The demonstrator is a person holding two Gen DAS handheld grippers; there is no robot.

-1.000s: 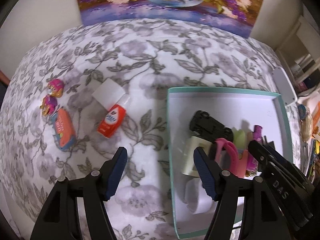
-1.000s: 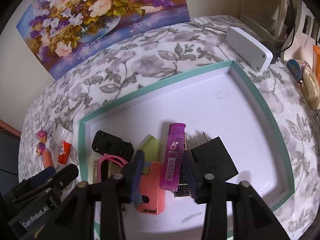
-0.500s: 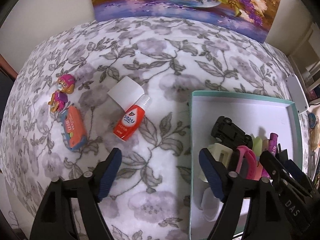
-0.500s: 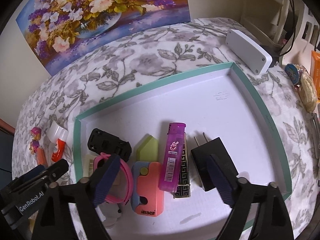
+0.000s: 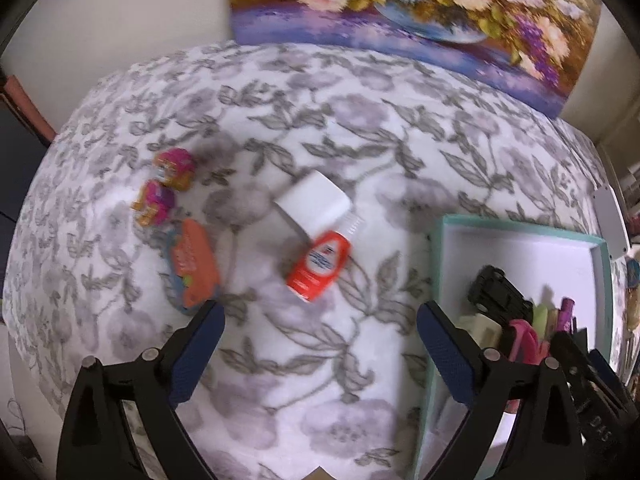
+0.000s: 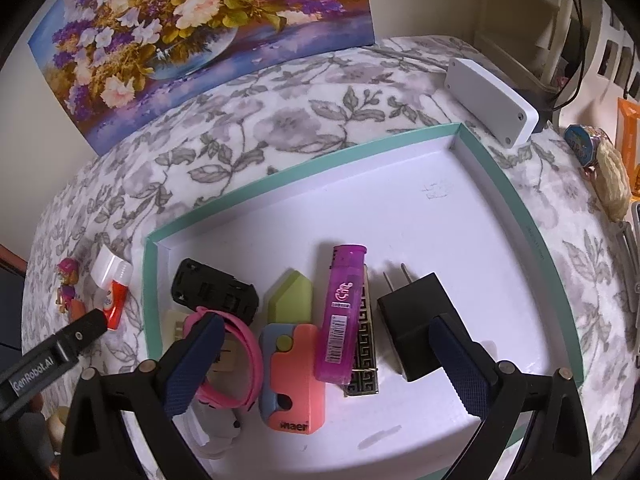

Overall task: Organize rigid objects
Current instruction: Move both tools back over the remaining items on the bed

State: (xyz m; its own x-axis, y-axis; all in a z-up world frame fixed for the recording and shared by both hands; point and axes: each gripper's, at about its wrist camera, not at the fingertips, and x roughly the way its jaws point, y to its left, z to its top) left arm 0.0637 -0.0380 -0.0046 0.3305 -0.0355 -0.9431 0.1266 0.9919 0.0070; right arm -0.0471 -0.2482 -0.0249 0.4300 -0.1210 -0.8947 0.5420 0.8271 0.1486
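My left gripper [image 5: 320, 312] hangs over the flowered cloth, its jaws opening with nothing between them. Just ahead of it lies a red bottle with a big white cap [image 5: 316, 264]. An orange packet [image 5: 194, 262] and a pink toy figure [image 5: 164, 188] lie to its left. My right gripper [image 6: 324, 322] is over the teal-rimmed tray [image 6: 516, 216], jaws opening wide and holding nothing. Below it in the tray lie a purple lighter [image 6: 344, 312], a black plug [image 6: 416, 324], a pink-and-blue cutter [image 6: 290, 376], a green piece [image 6: 290, 296], a black toy car [image 6: 214, 294] and a pink band [image 6: 240, 340].
A flower painting [image 6: 200, 32] leans on the wall behind the table. A white box-shaped device [image 6: 492, 100] sits by the tray's far right corner. Snack packets [image 6: 608, 168] crowd the right edge. The tray's far half is bare white.
My left gripper has slid left, away from the tray and toward the red bottle, with its jaws spreading. My right gripper's jaws have spread from close around the purple lighter, which stays lying in the tray.
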